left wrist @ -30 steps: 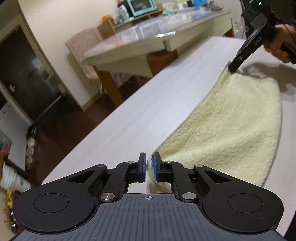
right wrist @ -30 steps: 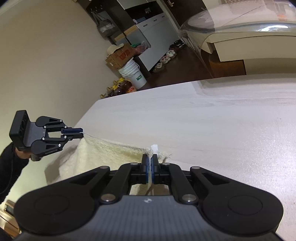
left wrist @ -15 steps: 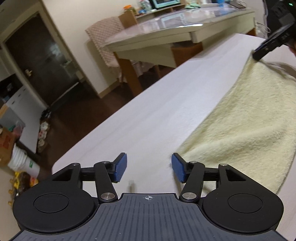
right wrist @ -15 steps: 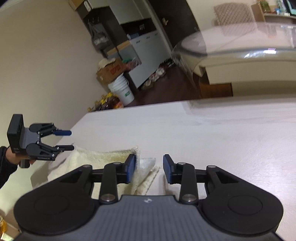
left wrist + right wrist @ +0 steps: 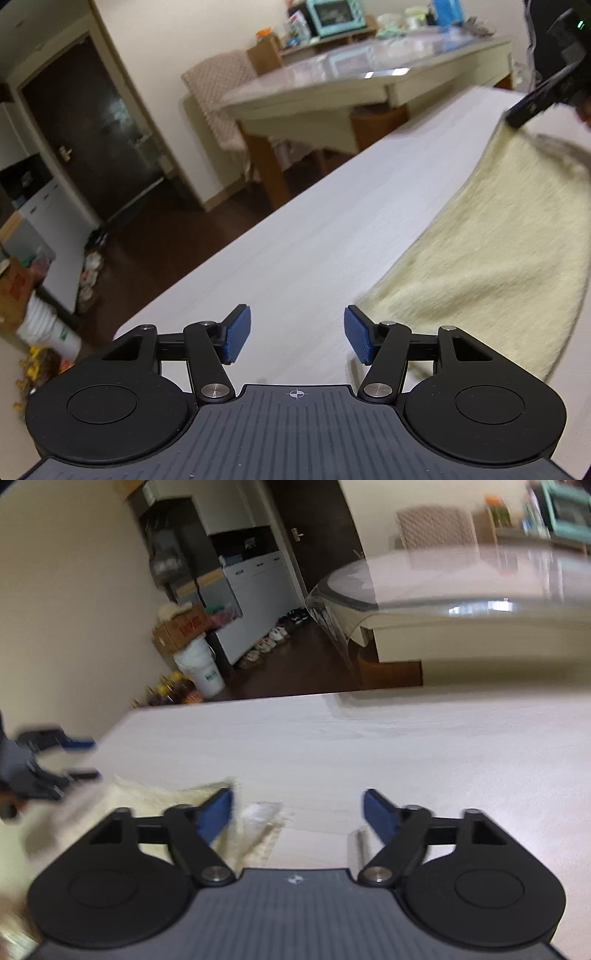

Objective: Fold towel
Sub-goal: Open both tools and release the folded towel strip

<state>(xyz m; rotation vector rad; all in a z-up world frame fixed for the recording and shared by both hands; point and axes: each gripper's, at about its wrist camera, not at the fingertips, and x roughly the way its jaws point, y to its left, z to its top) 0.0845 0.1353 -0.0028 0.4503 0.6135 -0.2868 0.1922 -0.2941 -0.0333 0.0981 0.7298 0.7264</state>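
Release step of a fold: pale yellow terry towel (image 5: 491, 254) flat near the pale wood-grain worktop (image 5: 314, 229) end; left tool (image 5: 297, 338) and right tool (image 5: 297, 814) both opening, nothing between pads; next, probably regrip an edge for another fold.

The towel (image 5: 491, 254) is pale yellow, plain, with a nubby pile. It lies on a whitish counter (image 5: 295, 243) with faint grey streaks. Both tongs are black with blue ribbed pads (image 5: 238, 334), over a dark grey ridged body. Behind, a teal oven (image 5: 334, 16), a beige chequered chair cover (image 5: 218, 96), dark brown floor (image 5: 295, 672).
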